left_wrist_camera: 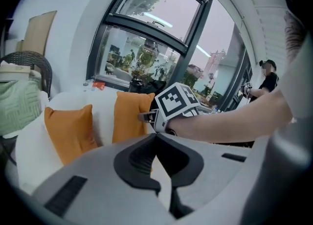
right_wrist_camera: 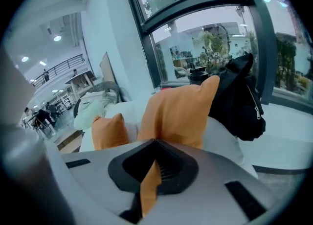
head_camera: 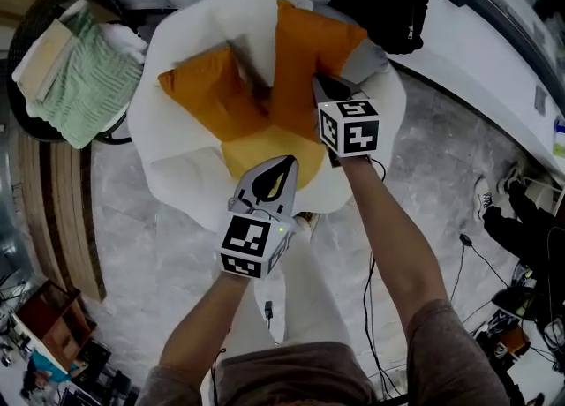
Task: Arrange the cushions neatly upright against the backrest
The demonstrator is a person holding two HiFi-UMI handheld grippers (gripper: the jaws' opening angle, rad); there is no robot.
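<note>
Two orange cushions sit in a white round armchair (head_camera: 181, 175). The left cushion (head_camera: 212, 86) (left_wrist_camera: 71, 131) (right_wrist_camera: 110, 131) leans against the backrest. My right gripper (head_camera: 323, 88) (right_wrist_camera: 155, 142) is shut on the lower edge of the taller right cushion (head_camera: 309, 51) (right_wrist_camera: 183, 109) (left_wrist_camera: 129, 116), with orange fabric pinched between its jaws. A flat orange pad (head_camera: 256, 150) lies on the seat. Above that pad hovers my left gripper (head_camera: 288, 162) (left_wrist_camera: 156, 135), its jaw tips meeting with nothing between them. The right gripper's marker cube (left_wrist_camera: 177, 99) shows in the left gripper view.
A dark wicker chair (head_camera: 35, 20) with a green blanket (head_camera: 84, 78) (right_wrist_camera: 95, 106) stands at the left. A black bag (head_camera: 388, 7) (right_wrist_camera: 242, 97) rests on the white ledge behind the armchair. Cables (head_camera: 468, 250) and shoes (head_camera: 494, 206) lie on the grey floor at right.
</note>
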